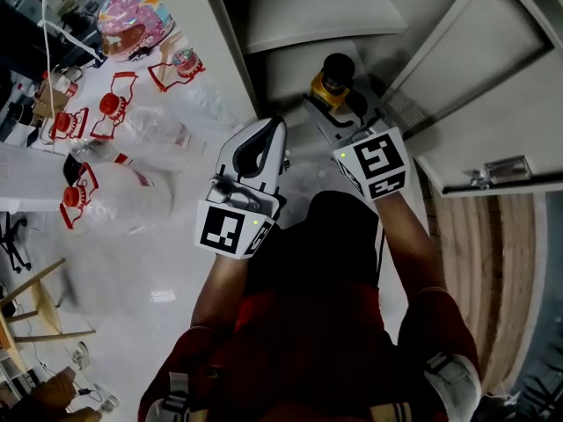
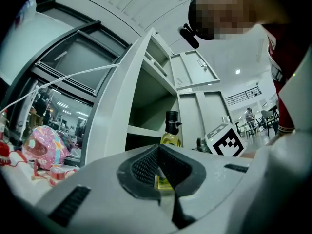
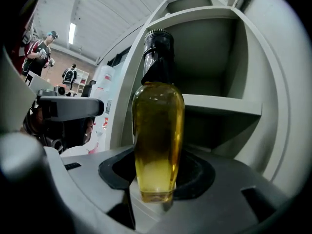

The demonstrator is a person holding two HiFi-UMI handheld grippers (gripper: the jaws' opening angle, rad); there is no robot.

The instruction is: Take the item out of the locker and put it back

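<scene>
A bottle of yellow oil [image 1: 335, 79] with a black cap stands upright between the jaws of my right gripper [image 1: 332, 105], which is shut on its lower body. In the right gripper view the oil bottle [image 3: 157, 130] rises from the right gripper [image 3: 156, 182] in front of the open grey locker's shelf [image 3: 219, 104]. My left gripper [image 1: 269, 130] hovers just left of it, jaws together and holding nothing. From the left gripper [image 2: 163, 182] view, the oil bottle [image 2: 171, 130] shows ahead beside the locker [image 2: 146, 106].
The locker door [image 1: 493, 86] swings open to the right. Several large clear water jugs with red handles [image 1: 114, 112] and a pink patterned helmet [image 1: 132, 20] lie at the left. A wooden stool [image 1: 35, 306] stands at the lower left. People stand far off.
</scene>
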